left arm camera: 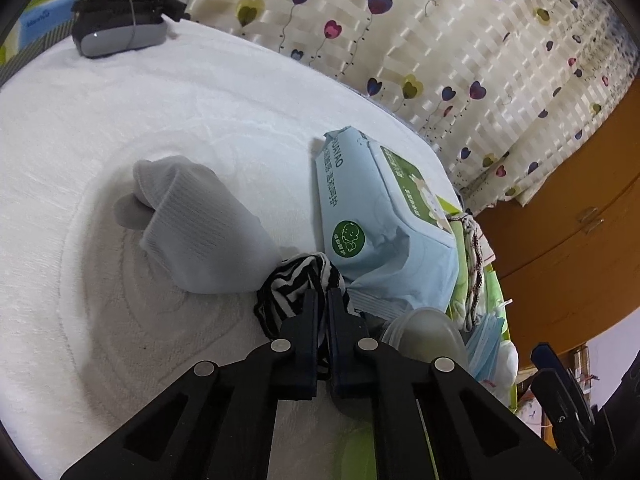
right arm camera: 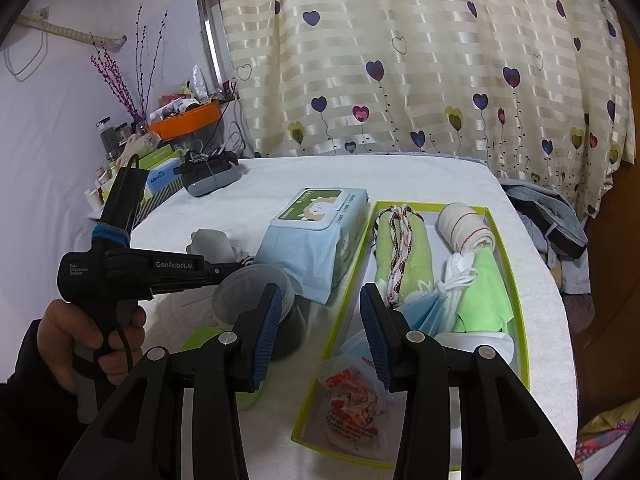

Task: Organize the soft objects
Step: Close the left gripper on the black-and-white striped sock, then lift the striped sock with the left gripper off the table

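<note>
A black-and-white striped cloth (left arm camera: 288,284) lies on the white table cover beside a grey sock (left arm camera: 200,216) and a light blue wipes pack (left arm camera: 380,208). My left gripper (left arm camera: 324,296) is shut on the striped cloth, its pads pinching a fold. In the right wrist view the left gripper (right arm camera: 236,268) reaches in from the left, held by a hand, toward the sock (right arm camera: 212,244). My right gripper (right arm camera: 320,300) hangs open over the table, with nothing between its fingers. The green-rimmed tray (right arm camera: 516,264) holds a green towel (right arm camera: 404,256), a rolled cloth (right arm camera: 464,228), face masks (right arm camera: 428,308) and an orange-printed packet (right arm camera: 348,400).
A translucent plastic cup (right arm camera: 256,292) stands just in front of the right gripper's left finger. A grey device (left arm camera: 120,32) with cables sits at the table's far corner. A heart-print curtain (right arm camera: 400,60) hangs behind. Clutter lines the left wall; clothes lie past the right edge.
</note>
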`<state>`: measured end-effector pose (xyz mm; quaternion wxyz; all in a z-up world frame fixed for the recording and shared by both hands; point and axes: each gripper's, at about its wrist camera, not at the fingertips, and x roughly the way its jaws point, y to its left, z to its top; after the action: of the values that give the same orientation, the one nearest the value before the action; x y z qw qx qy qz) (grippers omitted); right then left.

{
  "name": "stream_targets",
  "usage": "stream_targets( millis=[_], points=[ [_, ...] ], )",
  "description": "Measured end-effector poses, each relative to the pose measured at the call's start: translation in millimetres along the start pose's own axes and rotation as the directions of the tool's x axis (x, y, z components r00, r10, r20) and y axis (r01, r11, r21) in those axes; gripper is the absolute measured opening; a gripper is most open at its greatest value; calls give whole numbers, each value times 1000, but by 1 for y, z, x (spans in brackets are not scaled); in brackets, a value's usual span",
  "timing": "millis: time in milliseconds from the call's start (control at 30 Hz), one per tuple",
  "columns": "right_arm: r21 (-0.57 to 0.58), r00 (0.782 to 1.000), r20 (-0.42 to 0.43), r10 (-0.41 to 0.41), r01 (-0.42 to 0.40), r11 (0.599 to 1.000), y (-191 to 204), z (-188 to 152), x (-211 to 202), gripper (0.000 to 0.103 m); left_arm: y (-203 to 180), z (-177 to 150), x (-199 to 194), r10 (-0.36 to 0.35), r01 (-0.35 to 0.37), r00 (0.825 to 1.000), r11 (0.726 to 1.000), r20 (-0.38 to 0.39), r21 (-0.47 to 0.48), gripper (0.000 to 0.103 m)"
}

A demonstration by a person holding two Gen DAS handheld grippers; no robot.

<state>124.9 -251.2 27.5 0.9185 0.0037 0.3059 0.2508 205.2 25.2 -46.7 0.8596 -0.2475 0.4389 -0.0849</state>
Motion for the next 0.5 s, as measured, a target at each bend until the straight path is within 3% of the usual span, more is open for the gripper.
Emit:
stream_targets(
  millis=[500],
  points=[
    [-55,999,27,32,-31,998,36,12,-11,42,6,-18,-66,38,-45,995,997,96,67,4]
  ],
)
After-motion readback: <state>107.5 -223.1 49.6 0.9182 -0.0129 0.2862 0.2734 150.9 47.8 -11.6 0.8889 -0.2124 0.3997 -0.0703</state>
